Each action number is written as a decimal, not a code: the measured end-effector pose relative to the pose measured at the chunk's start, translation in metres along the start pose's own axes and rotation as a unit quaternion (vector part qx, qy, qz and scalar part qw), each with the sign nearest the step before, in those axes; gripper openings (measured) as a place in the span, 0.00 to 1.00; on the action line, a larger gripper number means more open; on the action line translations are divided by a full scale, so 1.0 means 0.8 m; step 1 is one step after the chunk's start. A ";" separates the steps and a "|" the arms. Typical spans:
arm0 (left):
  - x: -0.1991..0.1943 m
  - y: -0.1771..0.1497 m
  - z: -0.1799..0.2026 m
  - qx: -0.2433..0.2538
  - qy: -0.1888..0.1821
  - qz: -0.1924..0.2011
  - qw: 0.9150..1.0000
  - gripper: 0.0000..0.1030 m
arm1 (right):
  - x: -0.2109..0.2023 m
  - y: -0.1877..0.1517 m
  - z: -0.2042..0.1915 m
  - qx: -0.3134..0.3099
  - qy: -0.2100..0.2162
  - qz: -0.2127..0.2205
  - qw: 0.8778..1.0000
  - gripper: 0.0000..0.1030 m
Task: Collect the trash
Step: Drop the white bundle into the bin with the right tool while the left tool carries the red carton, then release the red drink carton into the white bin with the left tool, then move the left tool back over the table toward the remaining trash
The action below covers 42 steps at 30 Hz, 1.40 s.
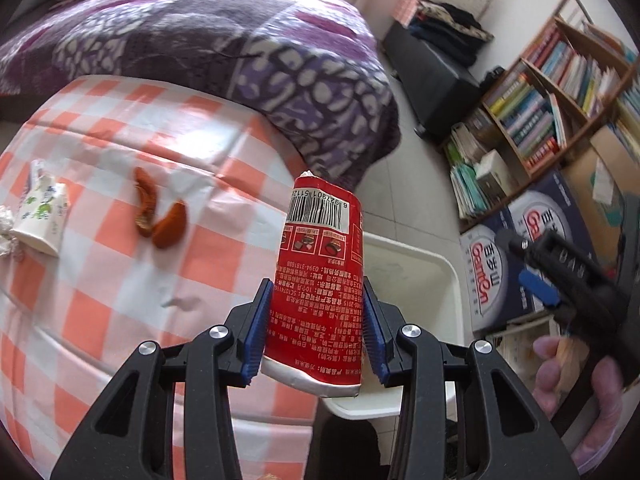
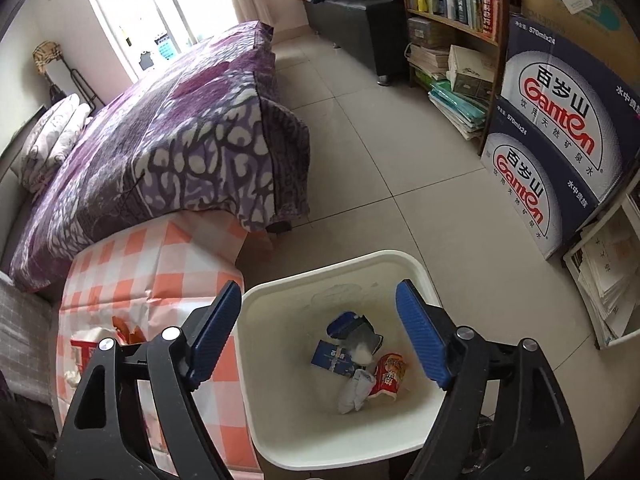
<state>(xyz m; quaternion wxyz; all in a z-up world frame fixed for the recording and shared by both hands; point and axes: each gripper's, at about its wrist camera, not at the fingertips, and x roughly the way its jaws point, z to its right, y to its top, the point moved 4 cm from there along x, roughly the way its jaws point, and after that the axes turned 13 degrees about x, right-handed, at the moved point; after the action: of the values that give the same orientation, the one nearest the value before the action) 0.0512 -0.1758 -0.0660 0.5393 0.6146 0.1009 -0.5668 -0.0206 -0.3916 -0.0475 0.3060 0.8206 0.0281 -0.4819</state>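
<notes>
My left gripper (image 1: 316, 324) is shut on a red snack wrapper (image 1: 320, 272) with a barcode and holds it upright over the edge between the checked table (image 1: 100, 280) and the white bin (image 1: 420, 272). Orange peels (image 1: 158, 212) and a small white carton (image 1: 42, 216) lie on the table. My right gripper (image 2: 320, 332) is open and empty above the white bin (image 2: 280, 420), which holds several wrappers (image 2: 360, 356). The right gripper also shows in the left wrist view (image 1: 560, 280), held by a hand.
A bed with a purple blanket (image 2: 160, 140) stands behind the checked table (image 2: 160, 280). Blue water boxes (image 2: 560, 140) and a bookshelf (image 2: 452, 0) stand to the right. Paper stacks (image 2: 608, 280) lie on the tiled floor.
</notes>
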 end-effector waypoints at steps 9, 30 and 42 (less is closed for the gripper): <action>0.036 -0.014 0.069 0.047 -0.039 -0.033 0.998 0.42 | -0.008 0.022 0.025 0.038 0.012 0.005 0.999 0.74; 0.039 -0.034 0.028 0.050 -0.009 -0.048 0.998 0.74 | 0.008 -0.007 -0.015 0.020 0.021 -0.018 0.999 0.87; 0.022 -0.046 -0.140 -0.074 0.124 -0.086 0.986 0.74 | 0.039 -0.072 -0.097 -0.045 0.013 -0.051 0.998 0.87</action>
<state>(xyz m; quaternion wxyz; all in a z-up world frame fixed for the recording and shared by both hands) 0.0960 -0.0830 -0.1252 0.5159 0.6272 0.2610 -0.5218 0.0364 -0.3116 -0.0733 0.3171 0.8099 0.0956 -0.4842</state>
